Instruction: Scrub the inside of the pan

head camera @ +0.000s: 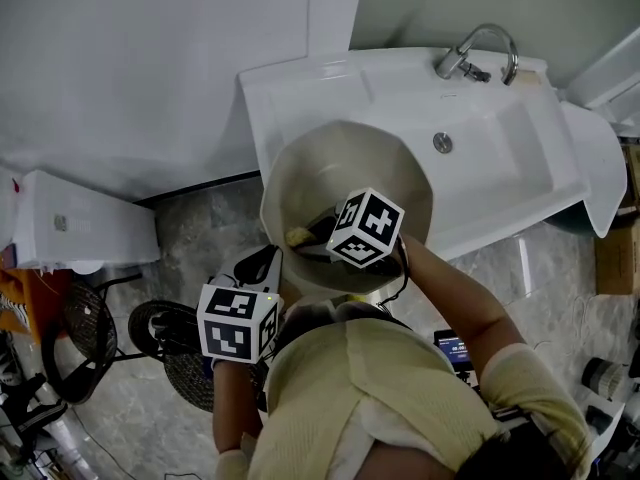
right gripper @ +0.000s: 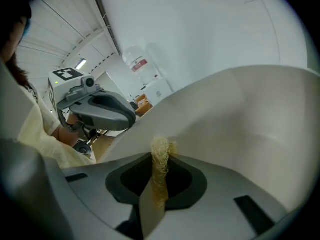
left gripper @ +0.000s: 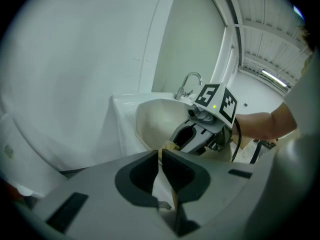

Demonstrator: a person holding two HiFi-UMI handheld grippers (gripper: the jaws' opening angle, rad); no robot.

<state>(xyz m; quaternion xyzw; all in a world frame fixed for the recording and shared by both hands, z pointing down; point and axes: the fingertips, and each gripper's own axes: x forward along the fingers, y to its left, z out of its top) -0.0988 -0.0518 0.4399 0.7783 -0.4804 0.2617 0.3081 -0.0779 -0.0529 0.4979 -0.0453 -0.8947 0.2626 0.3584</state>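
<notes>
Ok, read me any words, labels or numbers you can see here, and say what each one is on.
No text here can be read.
Marker cubes: black and white square patterns only, no letters.
Jug label: red, too blurred to read.
Phone screen: too small to read.
Box label: too small to read.

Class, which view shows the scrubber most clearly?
Right gripper view: the fibrous scrubber fills the middle, clamped between the jaws. Head view shows a yellowish bit inside the pan; left gripper view, a sliver.

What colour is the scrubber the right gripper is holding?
The scrubber is pale straw yellow; the right gripper view shows it best.
</notes>
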